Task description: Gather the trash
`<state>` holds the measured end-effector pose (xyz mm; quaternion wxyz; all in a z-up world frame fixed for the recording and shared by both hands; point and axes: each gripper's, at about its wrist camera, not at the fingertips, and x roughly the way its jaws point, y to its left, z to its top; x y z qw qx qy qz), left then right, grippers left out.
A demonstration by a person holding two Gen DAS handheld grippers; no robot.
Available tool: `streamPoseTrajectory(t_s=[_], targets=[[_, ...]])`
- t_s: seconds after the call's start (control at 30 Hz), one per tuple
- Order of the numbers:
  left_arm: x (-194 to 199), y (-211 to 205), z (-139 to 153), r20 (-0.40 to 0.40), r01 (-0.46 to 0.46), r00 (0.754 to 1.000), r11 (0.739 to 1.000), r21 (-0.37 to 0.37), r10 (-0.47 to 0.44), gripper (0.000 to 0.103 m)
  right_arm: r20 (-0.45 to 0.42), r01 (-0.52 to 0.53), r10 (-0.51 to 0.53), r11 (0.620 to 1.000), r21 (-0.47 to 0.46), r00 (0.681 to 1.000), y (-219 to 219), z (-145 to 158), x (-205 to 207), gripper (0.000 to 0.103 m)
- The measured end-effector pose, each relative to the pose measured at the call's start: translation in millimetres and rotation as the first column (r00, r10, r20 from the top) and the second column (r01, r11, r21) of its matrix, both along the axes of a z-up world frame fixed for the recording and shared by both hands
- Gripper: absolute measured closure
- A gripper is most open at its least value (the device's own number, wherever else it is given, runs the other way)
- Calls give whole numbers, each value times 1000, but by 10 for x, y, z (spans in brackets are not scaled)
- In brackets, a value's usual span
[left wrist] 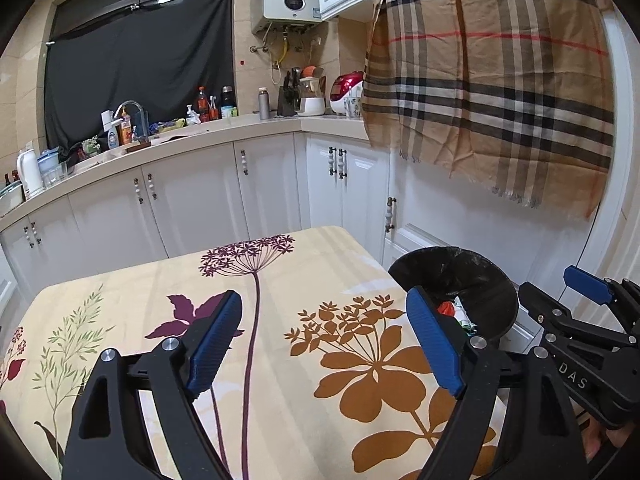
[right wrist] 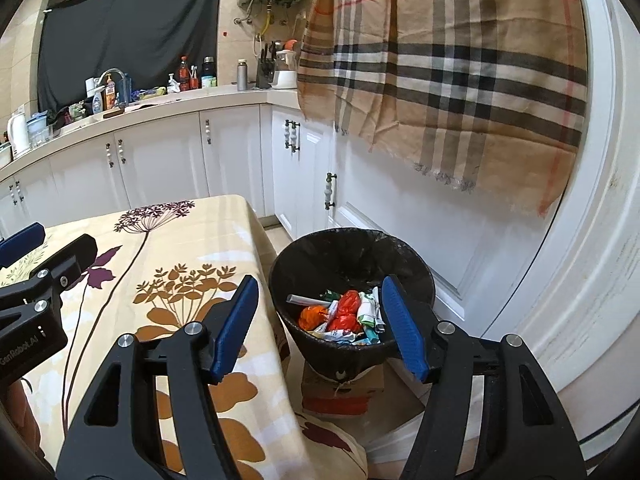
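Right wrist view has the black bin [right wrist: 352, 276] just past our right tongs [right wrist: 320, 328], full of wrappers [right wrist: 344, 314]. Both right and left tongs [left wrist: 328, 344] hang released and empty. Flowery desk [left wrist: 280, 300] under them looks bare, so sweep it once more.

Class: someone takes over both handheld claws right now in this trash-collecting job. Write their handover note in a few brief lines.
Left claw: open, empty, over the table.
Right claw: open, empty, in front of the bin.
Bin: black-lined, on a box on the floor at the table's right edge.
Done: wrappers lie in the bin; no trash shows on the visible tabletop.
Left: check the parts of the table out of view, then stop.
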<state>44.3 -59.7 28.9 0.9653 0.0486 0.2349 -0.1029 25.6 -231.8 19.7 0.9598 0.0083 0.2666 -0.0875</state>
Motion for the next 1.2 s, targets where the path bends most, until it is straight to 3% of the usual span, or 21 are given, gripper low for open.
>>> streamPoseTrajectory(t_s=[1.2], targets=[[-61,120,21,8,-20,1000,1000,-20,20,21,30,17,-17,1000,-17,999,-3,97,-150,40]])
